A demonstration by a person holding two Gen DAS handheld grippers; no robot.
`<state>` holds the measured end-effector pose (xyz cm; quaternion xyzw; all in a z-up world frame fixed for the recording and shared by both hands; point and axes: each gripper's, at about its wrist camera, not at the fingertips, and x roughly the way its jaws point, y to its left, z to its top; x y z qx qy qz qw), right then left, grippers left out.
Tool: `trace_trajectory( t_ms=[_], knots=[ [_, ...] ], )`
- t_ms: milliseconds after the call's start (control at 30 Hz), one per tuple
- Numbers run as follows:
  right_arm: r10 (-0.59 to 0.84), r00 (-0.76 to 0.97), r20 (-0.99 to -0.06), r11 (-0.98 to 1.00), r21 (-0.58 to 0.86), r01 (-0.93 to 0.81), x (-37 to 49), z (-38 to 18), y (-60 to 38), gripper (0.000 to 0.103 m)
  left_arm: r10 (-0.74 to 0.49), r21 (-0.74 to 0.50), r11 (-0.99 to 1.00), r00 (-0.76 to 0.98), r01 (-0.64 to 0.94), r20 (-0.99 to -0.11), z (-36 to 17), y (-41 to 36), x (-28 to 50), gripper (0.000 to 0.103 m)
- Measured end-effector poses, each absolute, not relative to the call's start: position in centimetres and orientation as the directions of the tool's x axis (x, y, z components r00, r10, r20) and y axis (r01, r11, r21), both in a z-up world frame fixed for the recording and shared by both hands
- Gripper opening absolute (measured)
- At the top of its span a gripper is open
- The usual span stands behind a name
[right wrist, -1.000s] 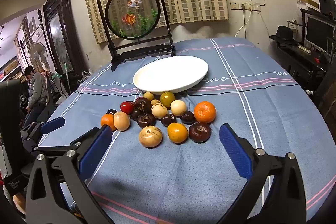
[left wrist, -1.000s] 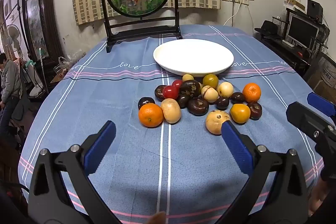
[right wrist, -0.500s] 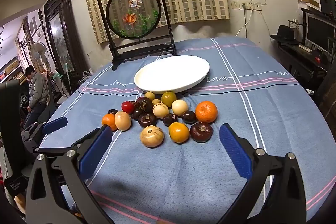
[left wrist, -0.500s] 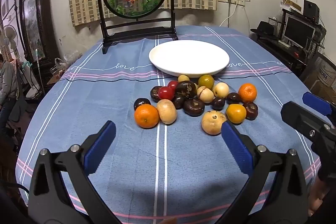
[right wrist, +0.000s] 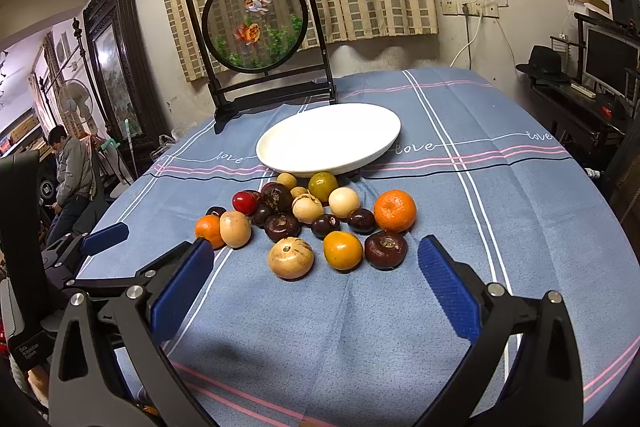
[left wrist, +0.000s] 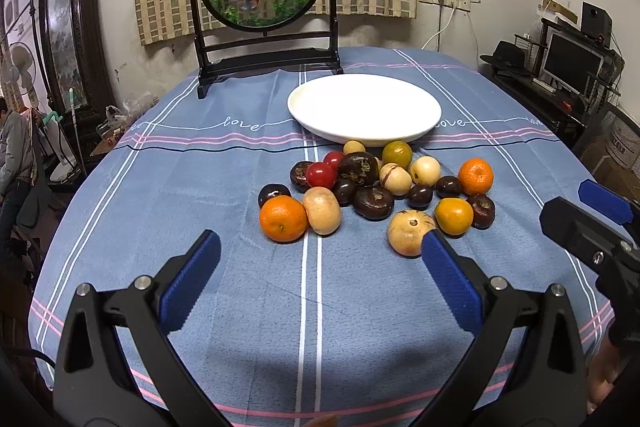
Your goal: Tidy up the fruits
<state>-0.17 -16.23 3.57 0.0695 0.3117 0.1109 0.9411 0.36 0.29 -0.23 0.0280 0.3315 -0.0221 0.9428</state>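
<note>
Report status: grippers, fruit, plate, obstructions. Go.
Left gripper open, holding nothing. Right gripper open, holding nothing. Fruit pile all on the cloth; white plate bare behind it. Nothing blocking the approach.

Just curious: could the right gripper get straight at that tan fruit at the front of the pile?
Probably yes. The right gripper is open, and only bare cloth lies between it and the tan fruit.

The left tongs [left wrist: 320,263] have edged closer to the fruit pile [left wrist: 376,187].
</note>
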Motion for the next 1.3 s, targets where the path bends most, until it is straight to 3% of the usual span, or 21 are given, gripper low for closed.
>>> trace_trajectory(
  t_ms=[1300],
  knots=[
    [0.253, 0.780, -0.573, 0.966, 0.200, -0.167, -0.24, 3.62, -16.16, 0.102, -0.025, 0.025, 0.998, 0.765, 0.053, -0.644, -0.68, 0.57, 0.43, 0.101]
  ],
)
